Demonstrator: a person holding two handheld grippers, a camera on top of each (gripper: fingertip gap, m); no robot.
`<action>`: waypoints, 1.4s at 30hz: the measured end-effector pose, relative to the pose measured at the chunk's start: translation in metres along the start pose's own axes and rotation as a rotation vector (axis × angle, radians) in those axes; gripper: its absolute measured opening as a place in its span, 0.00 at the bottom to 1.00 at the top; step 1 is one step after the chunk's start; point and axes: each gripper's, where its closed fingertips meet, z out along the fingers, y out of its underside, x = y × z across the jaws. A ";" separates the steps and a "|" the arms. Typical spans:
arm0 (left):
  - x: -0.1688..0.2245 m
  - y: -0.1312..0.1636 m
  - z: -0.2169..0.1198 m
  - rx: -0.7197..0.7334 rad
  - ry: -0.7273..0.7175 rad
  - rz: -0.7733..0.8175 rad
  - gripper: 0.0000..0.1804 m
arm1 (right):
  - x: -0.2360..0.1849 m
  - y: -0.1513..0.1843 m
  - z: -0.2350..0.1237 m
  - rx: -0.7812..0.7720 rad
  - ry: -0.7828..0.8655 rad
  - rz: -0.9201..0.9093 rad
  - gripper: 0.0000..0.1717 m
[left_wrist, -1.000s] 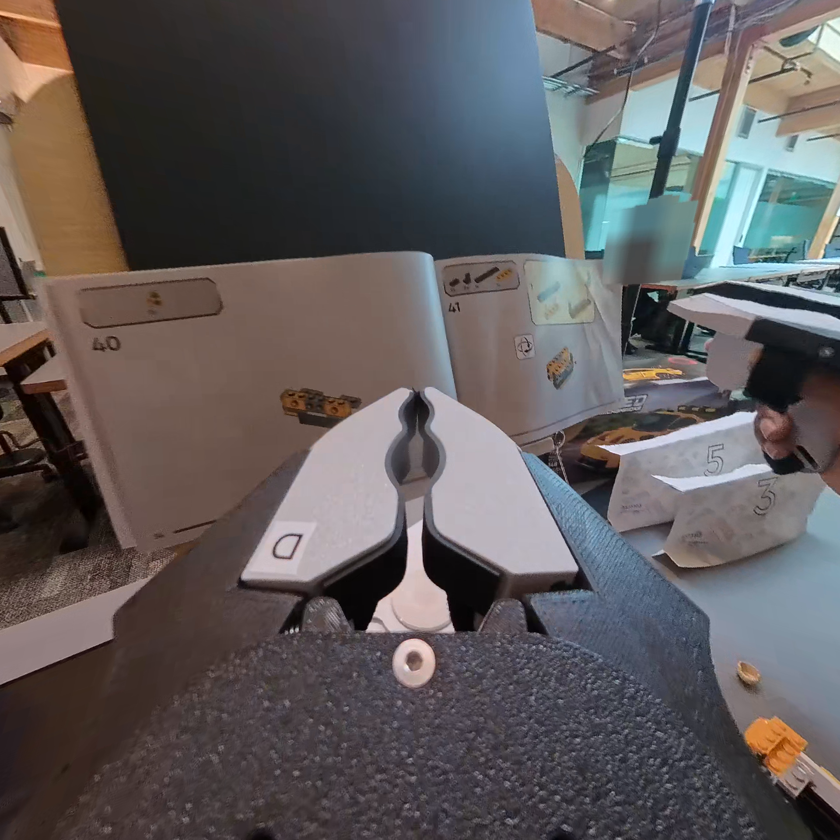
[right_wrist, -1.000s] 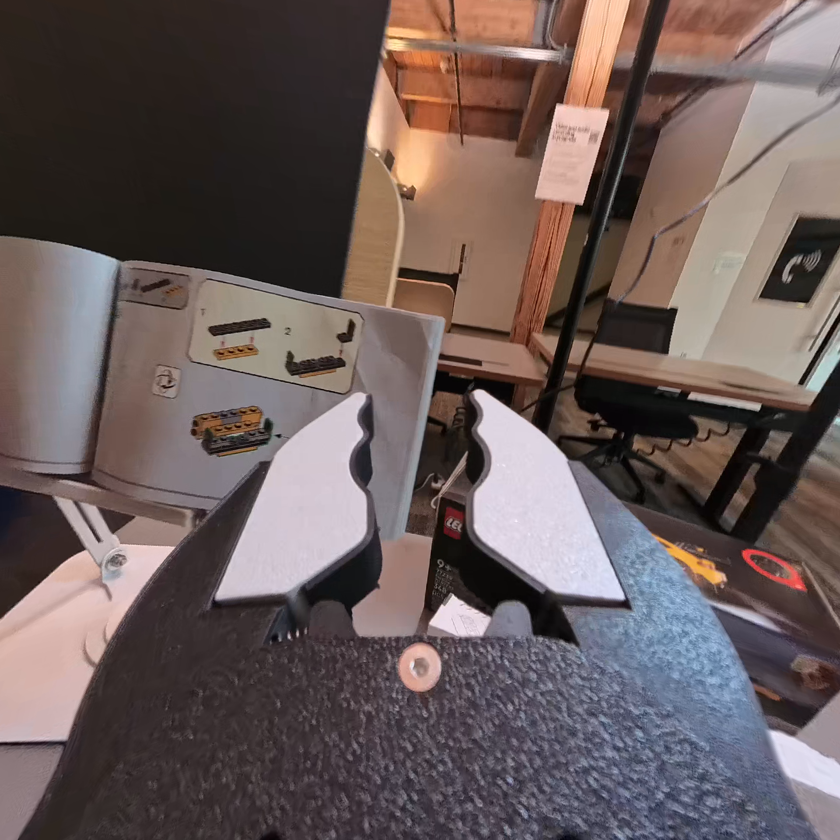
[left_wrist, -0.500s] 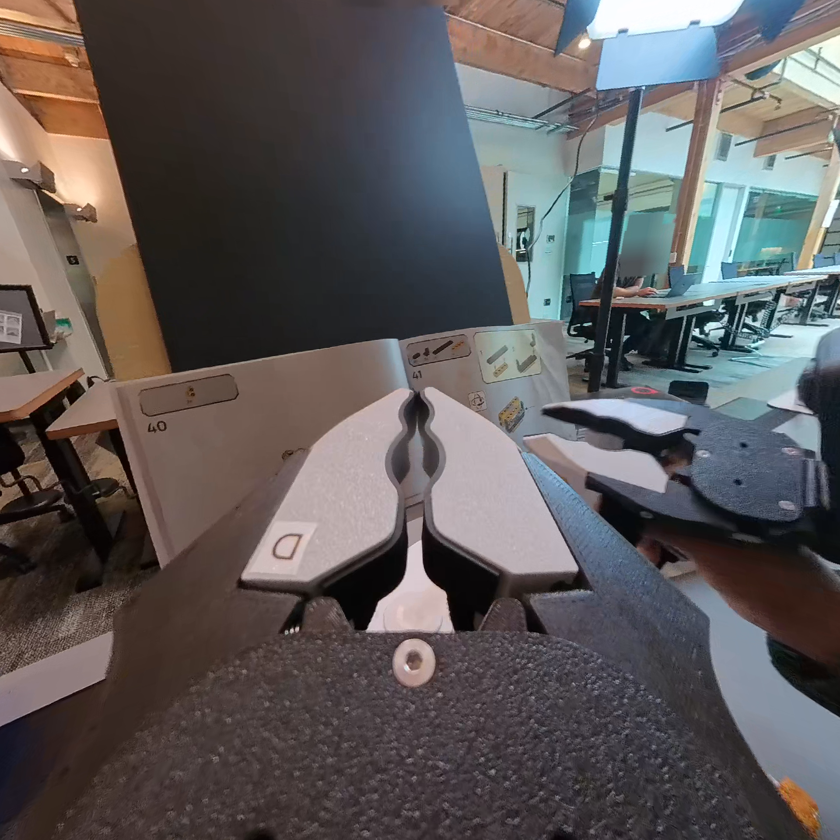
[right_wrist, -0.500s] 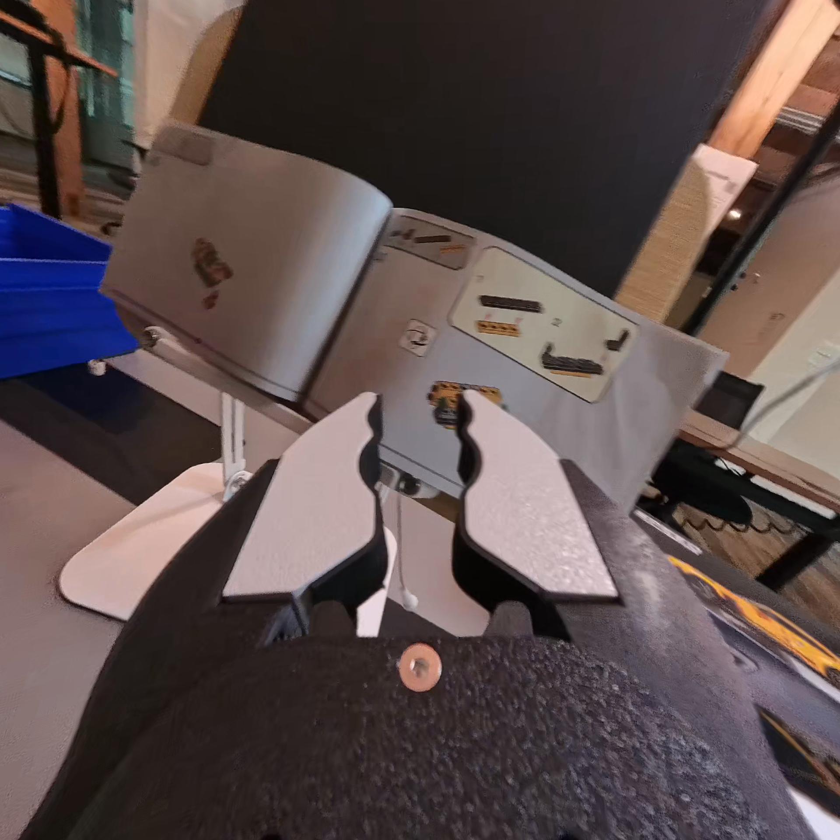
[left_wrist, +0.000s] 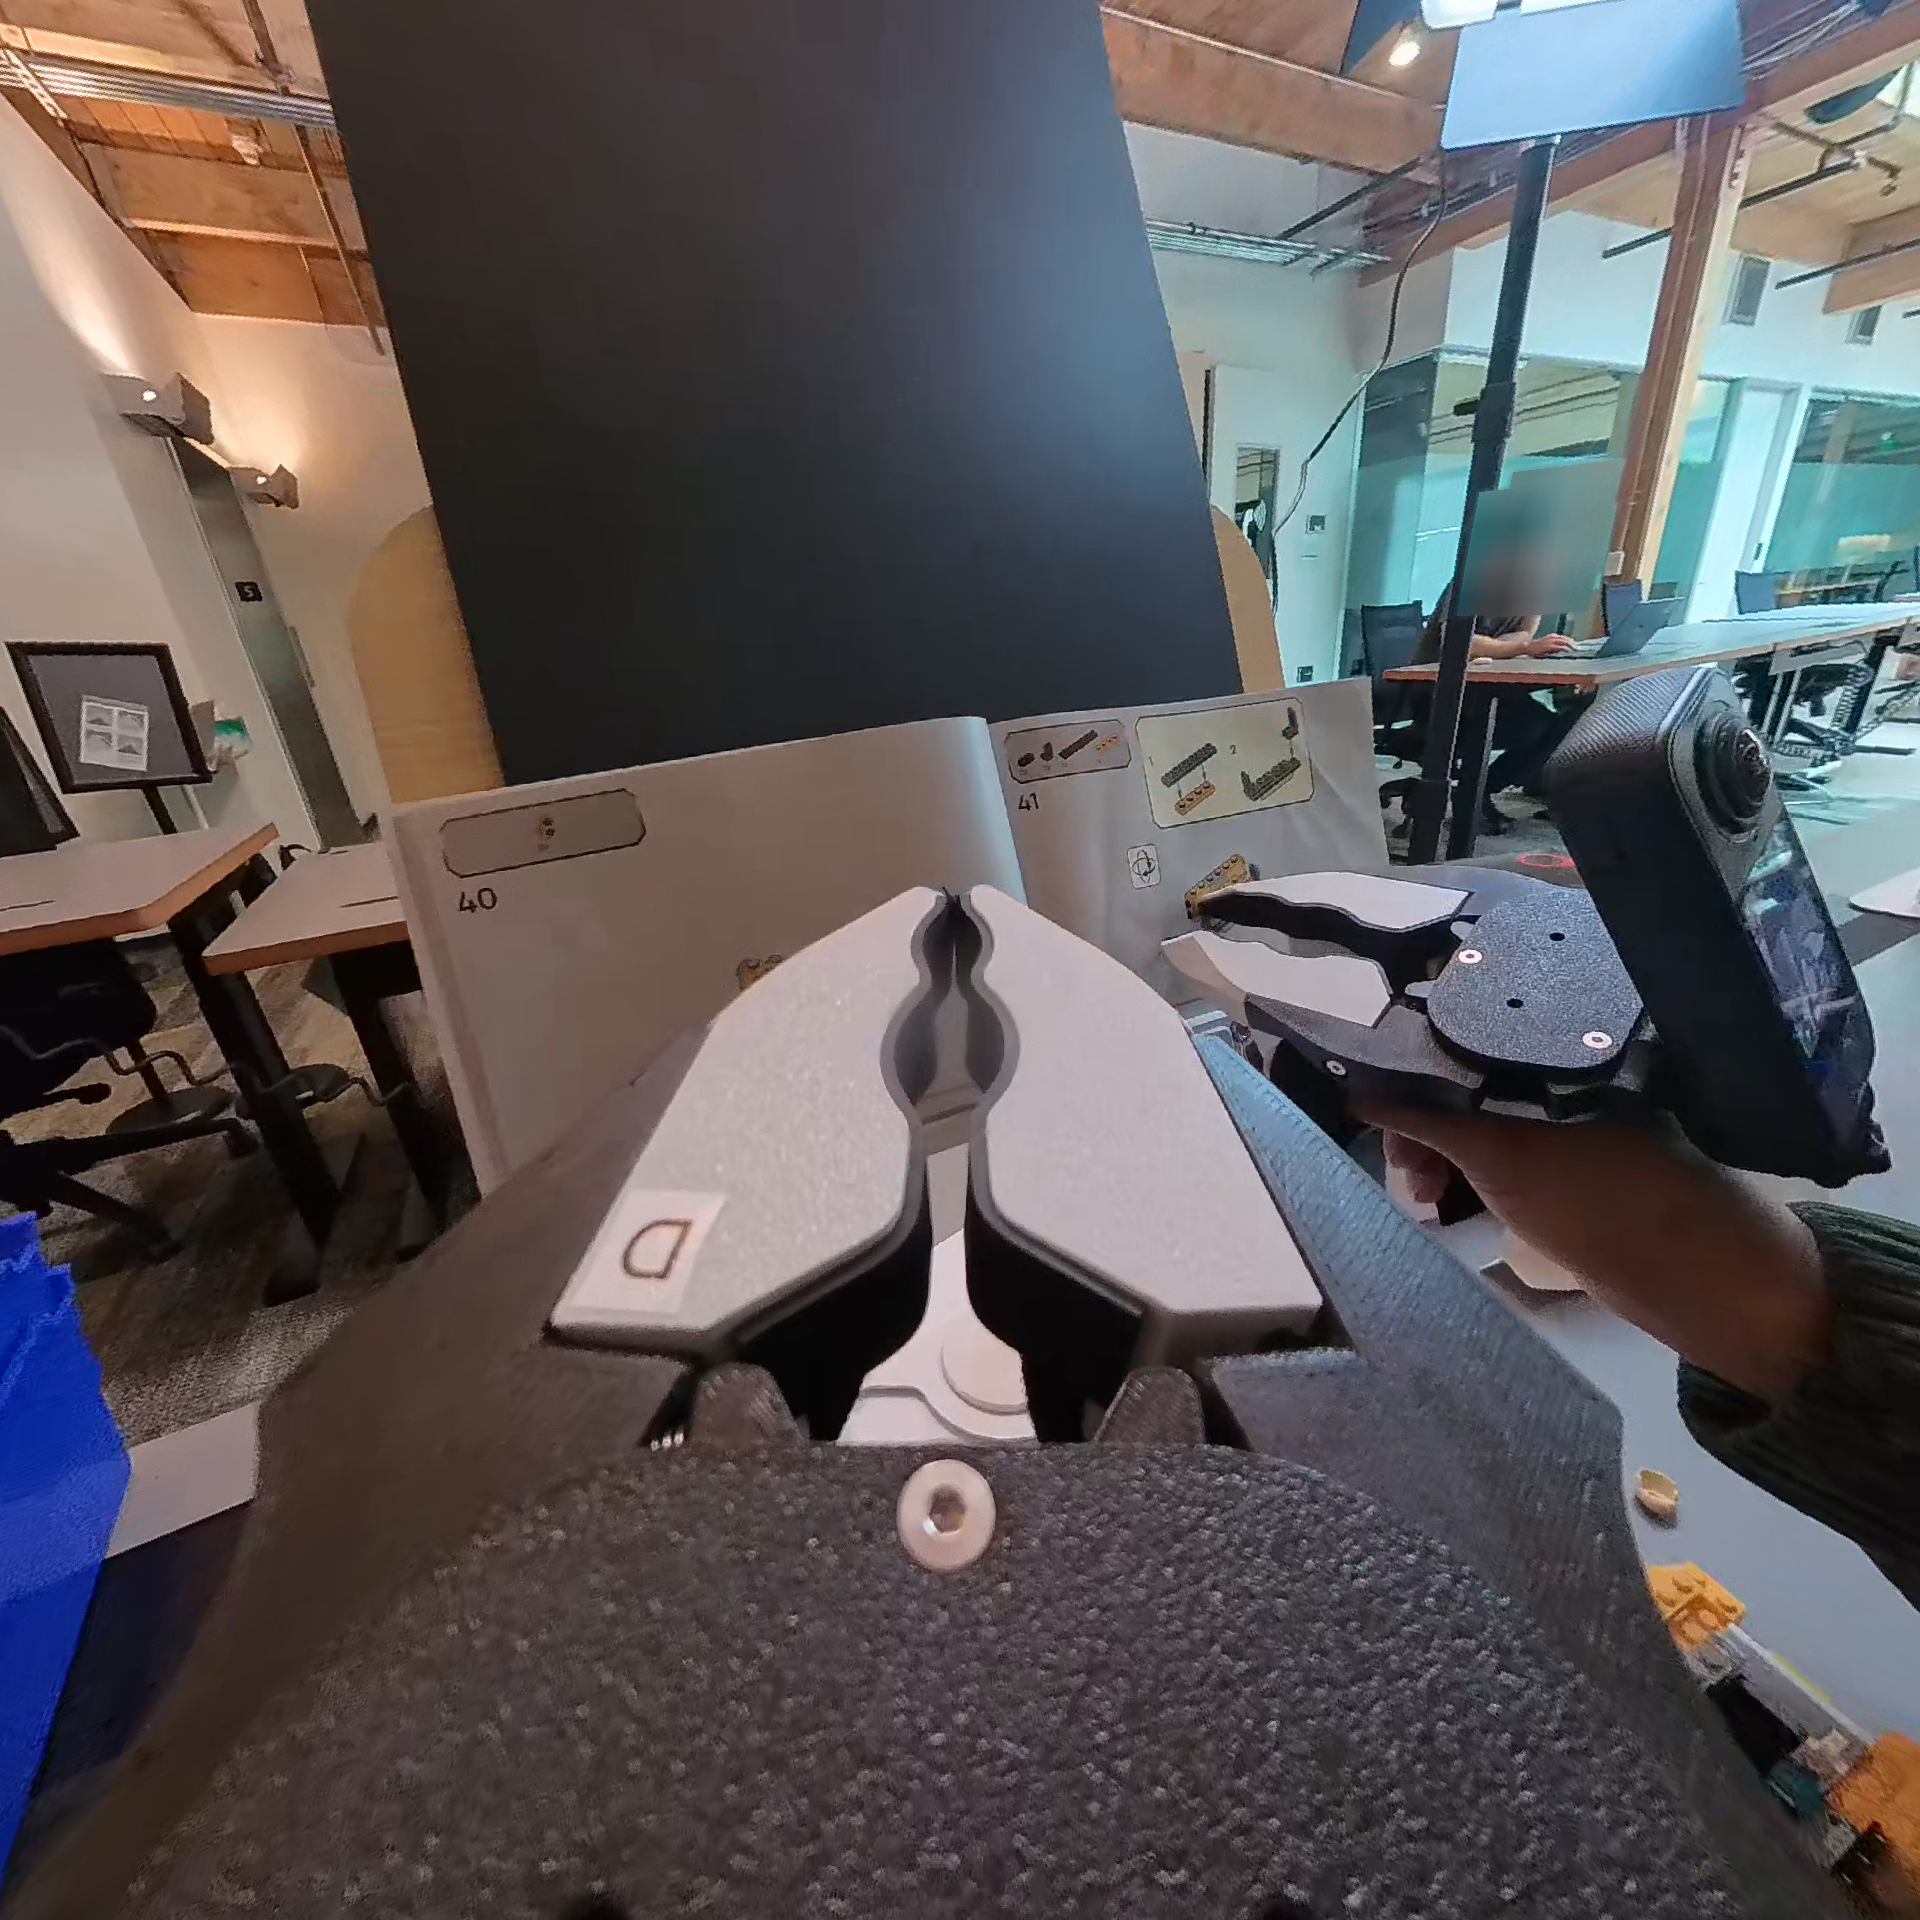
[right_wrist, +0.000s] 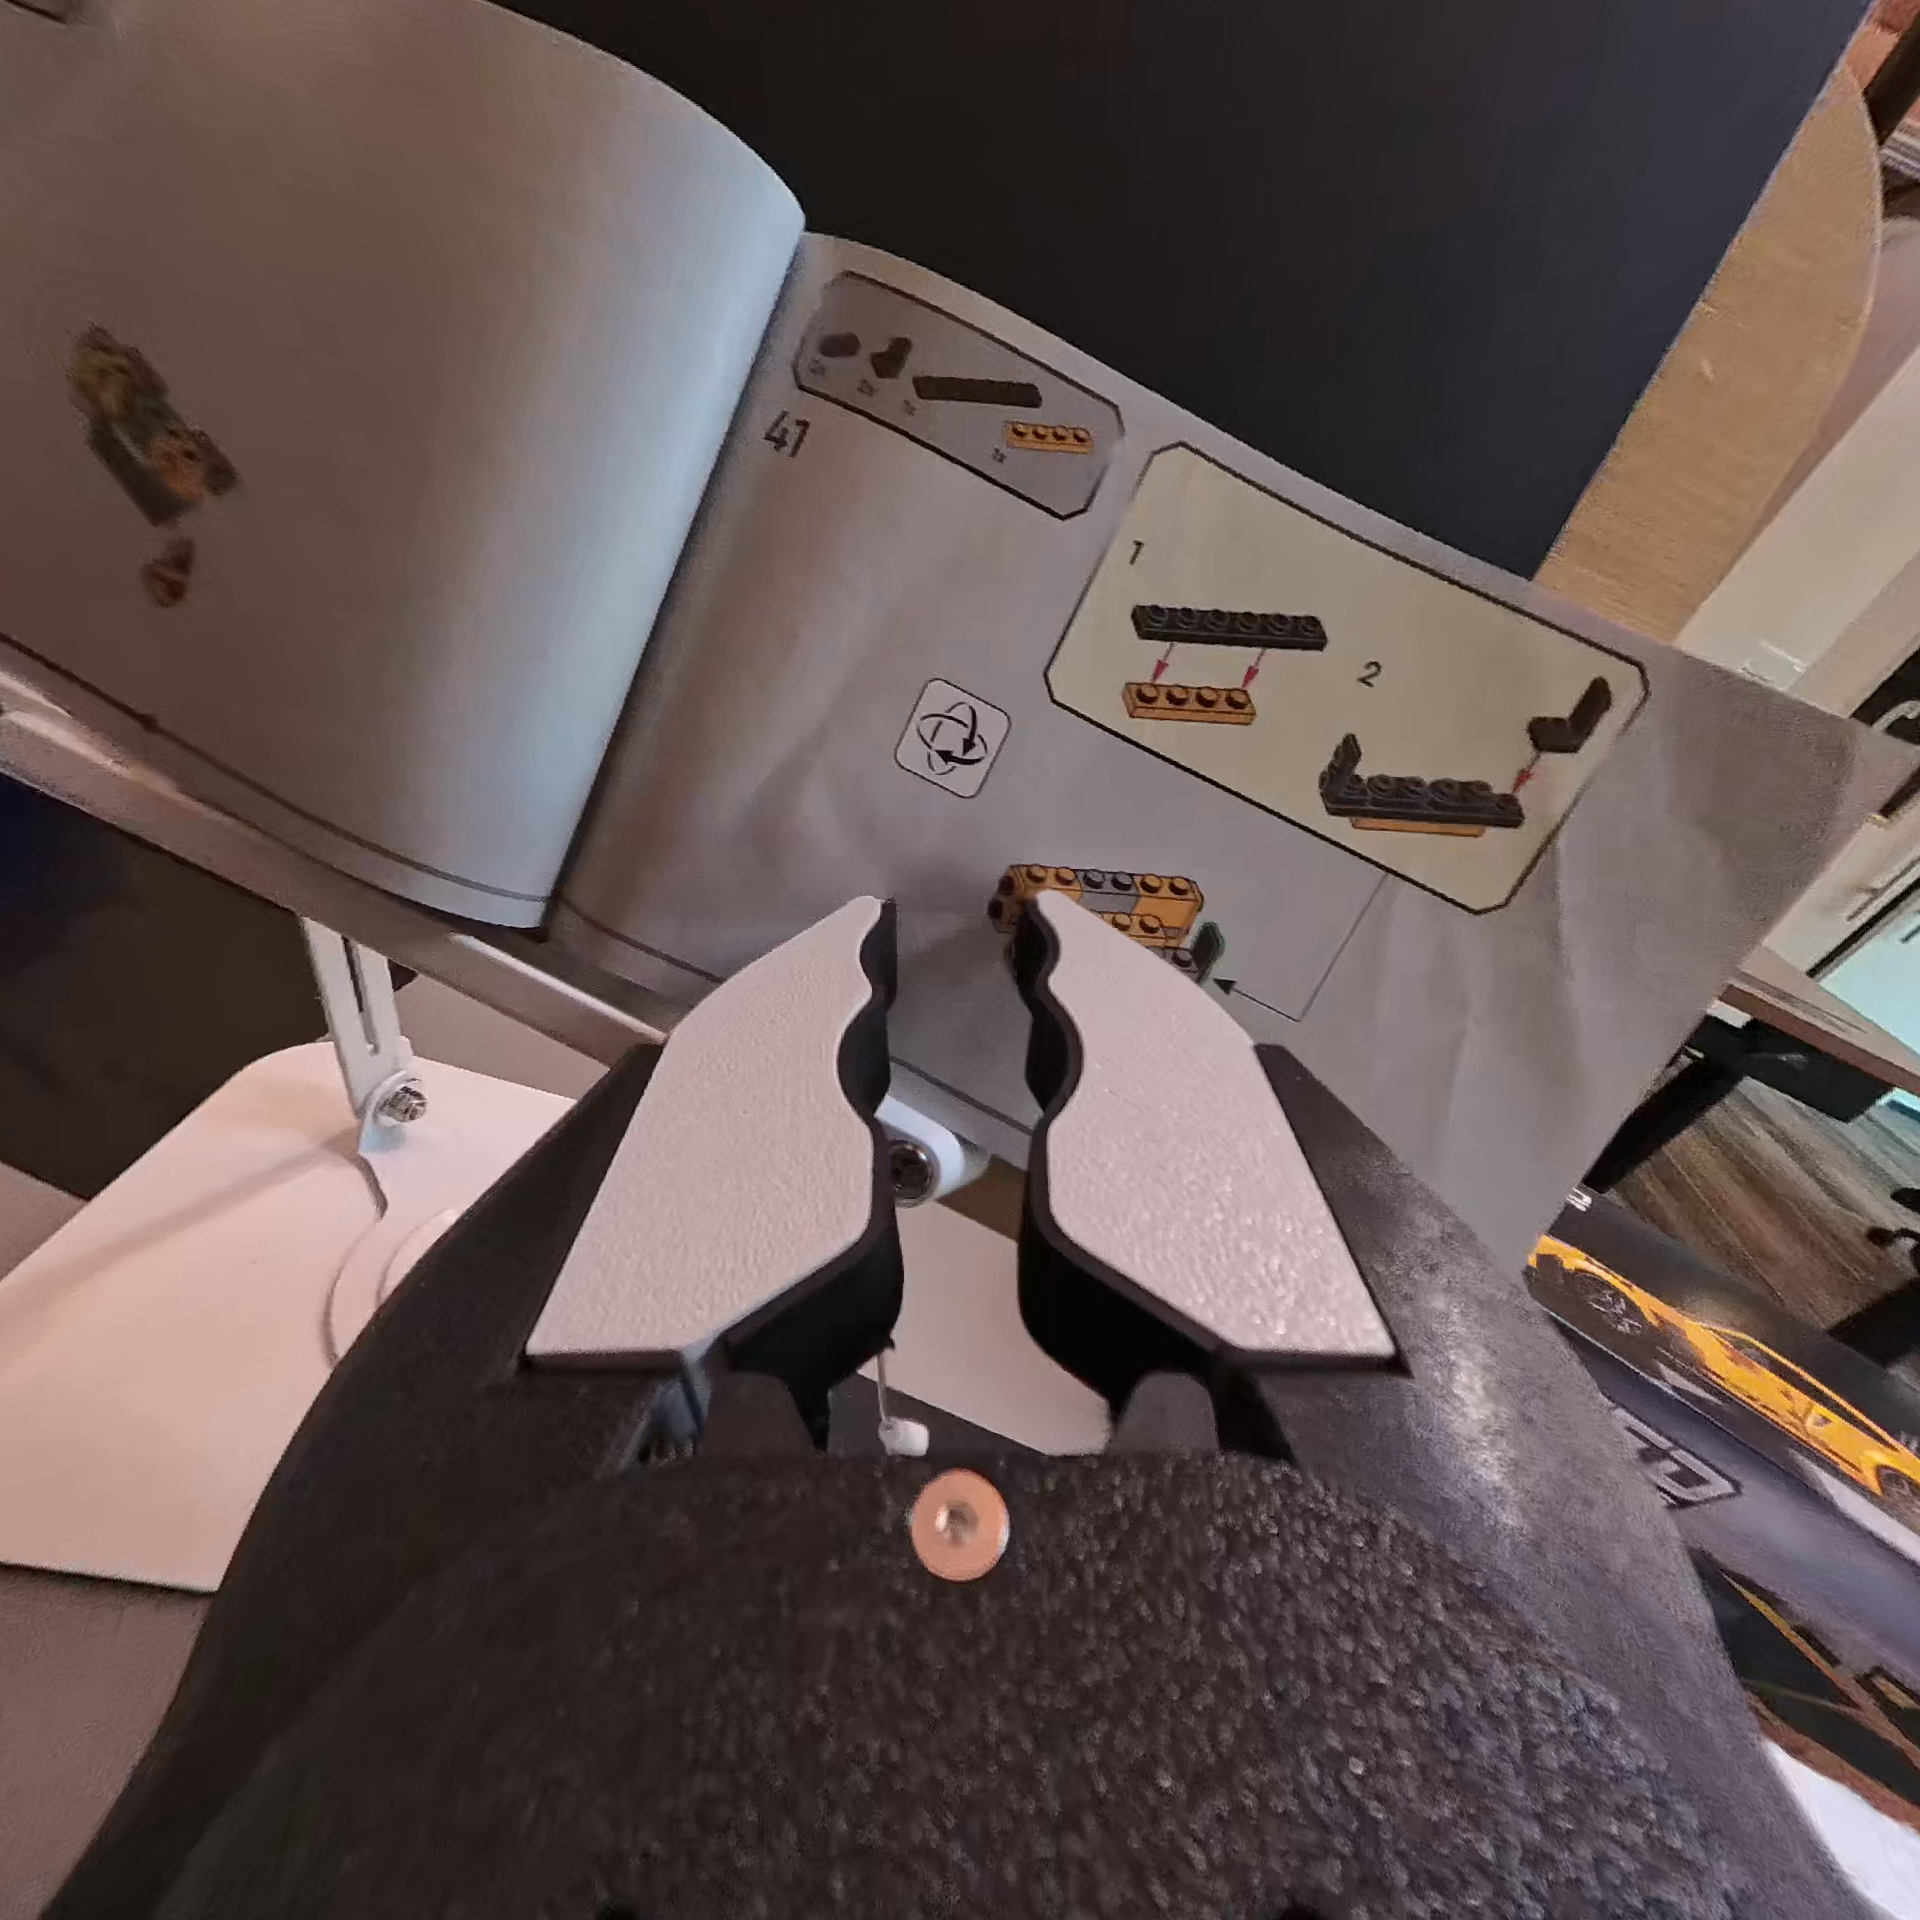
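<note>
Right claw (right_wrist: 954, 920) of mine sits parted with nothing in it, tips just short of the open instruction booklet (right_wrist: 831, 665) on its white stand (right_wrist: 156, 1299). Left claw (left_wrist: 958, 902) is clenched, nothing visible in it. Booklet's probably light, floppy paper, so I'd pinch a page edge gently.

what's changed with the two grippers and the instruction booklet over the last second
The right gripper swung left from facing the office and closed in on the booklet's right page, its jaws narrowing but still apart and empty. The left gripper stayed shut, facing the booklet's left page. The booklet stayed open on its stand.
</note>
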 end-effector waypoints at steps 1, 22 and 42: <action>-0.001 0.000 0.000 0.000 0.002 -0.009 0.00 | 0.001 0.001 0.000 0.000 0.001 0.003 0.13; -0.007 0.012 0.000 -0.025 0.004 -0.027 0.00 | 0.045 0.032 -0.019 -0.022 0.047 0.090 0.29; -0.008 0.024 0.004 -0.051 0.000 -0.030 0.00 | 0.036 0.007 -0.041 0.067 0.030 0.134 0.32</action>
